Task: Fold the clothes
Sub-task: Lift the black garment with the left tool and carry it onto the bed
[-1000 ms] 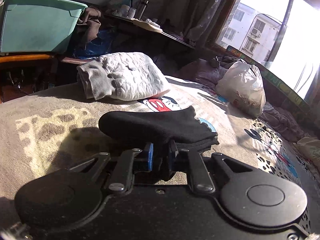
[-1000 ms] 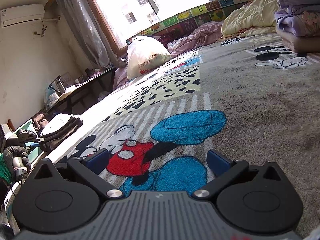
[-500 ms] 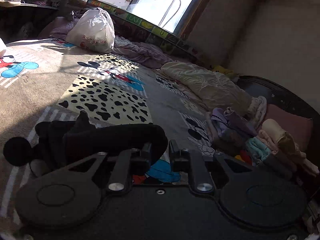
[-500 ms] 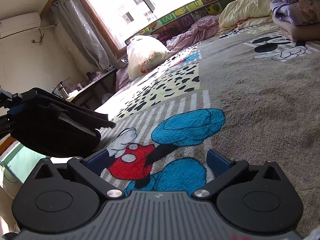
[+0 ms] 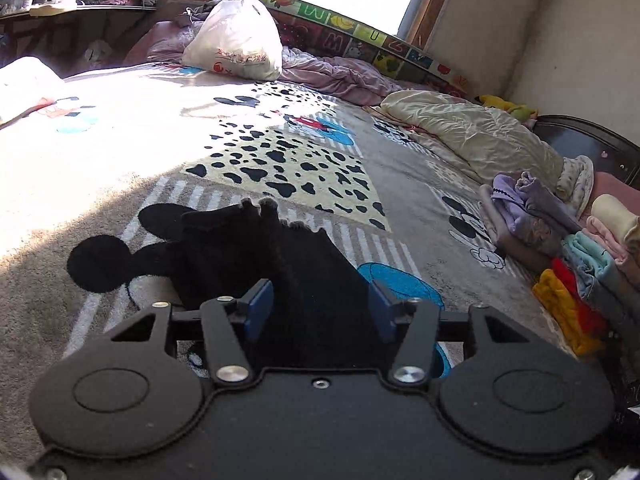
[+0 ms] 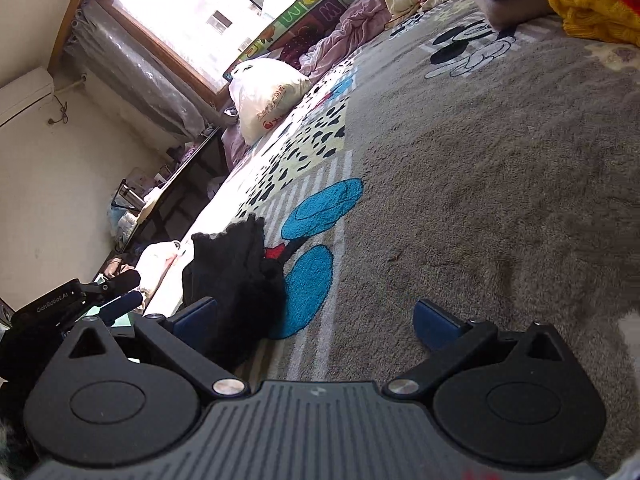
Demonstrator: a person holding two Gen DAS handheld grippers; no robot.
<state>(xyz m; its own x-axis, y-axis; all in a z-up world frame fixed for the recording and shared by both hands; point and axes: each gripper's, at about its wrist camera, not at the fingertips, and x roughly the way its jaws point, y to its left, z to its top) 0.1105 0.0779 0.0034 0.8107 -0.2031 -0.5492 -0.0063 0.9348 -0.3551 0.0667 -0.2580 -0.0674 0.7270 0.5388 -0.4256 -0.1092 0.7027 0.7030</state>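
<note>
Release is the step in hand: the black folded garment lies on the cartoon-print blanket of the bed, between the left gripper fingers, which have just been opening and now stand apart without pressing it. The right gripper fingers are spread wide, empty, beside the garment. Best, I judge, to draw the left gripper straight back so the folds stay stacked.

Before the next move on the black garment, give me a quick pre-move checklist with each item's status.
1. Black garment lies on the blanket: ok.
2. Left gripper jaws, just opening, stand apart from the cloth: ok.
3. Right gripper open and empty: ok.
4. Garment lies flat and spread: not ok, it is bunched.
5. Blanket beside garment is bare: ok.
6. Folded stack stands apart from the garment: ok.
</note>
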